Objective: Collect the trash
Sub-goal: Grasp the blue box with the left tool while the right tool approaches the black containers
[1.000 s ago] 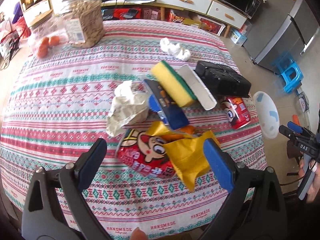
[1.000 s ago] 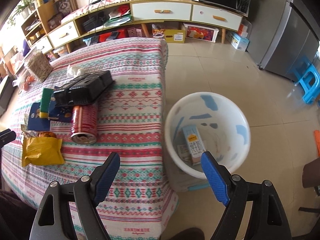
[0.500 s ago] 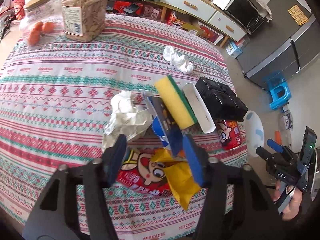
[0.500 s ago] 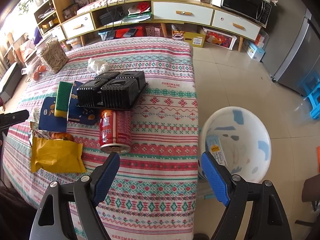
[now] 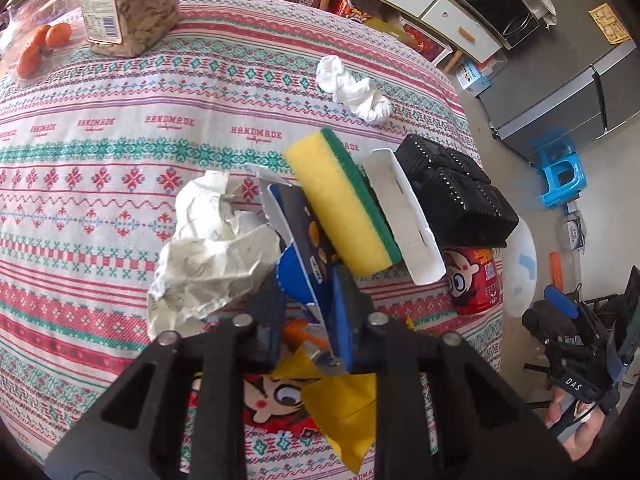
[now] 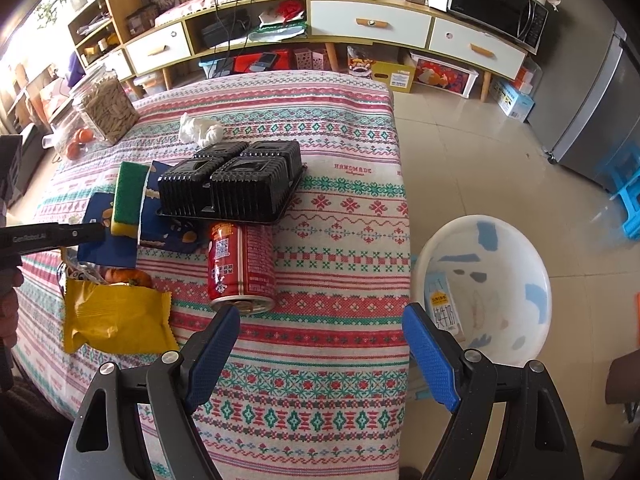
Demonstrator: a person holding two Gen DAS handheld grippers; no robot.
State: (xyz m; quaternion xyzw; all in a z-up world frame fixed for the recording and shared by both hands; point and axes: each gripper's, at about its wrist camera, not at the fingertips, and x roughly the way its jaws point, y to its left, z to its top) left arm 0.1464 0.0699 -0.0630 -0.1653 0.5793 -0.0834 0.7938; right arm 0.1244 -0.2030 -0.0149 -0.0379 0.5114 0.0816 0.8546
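Surface under a patterned cloth, filling the left and middle of the right wrist view, with the litter bunched toward its lower left. White basin on the floor at the right of that frame, just beside the surface's edge and already holding a carton: likely set there as the bin, an easy swing from the pile.

Black tray upside down at right of centre in the left wrist view, its near edge over a red can lying on its side. Crumpled paper at left of centre. Sponge propped aslant on a blue wrapper, which probably keeps the wrapper's lower end lifted and easy to pinch. Yellow packet at the bottom, partly hidden by the tool. White tissue apart, upper right.

Left hand-held gripper, jaws just narrowed, clamping the wrapper's lower end between its pads; the sponge on top looks liable to slide off on lifting.

Right hand-held gripper at the lower middle of its own frame, jaws spread wide and empty, poised over the surface's near edge between can and basin, seemingly waiting its turn.
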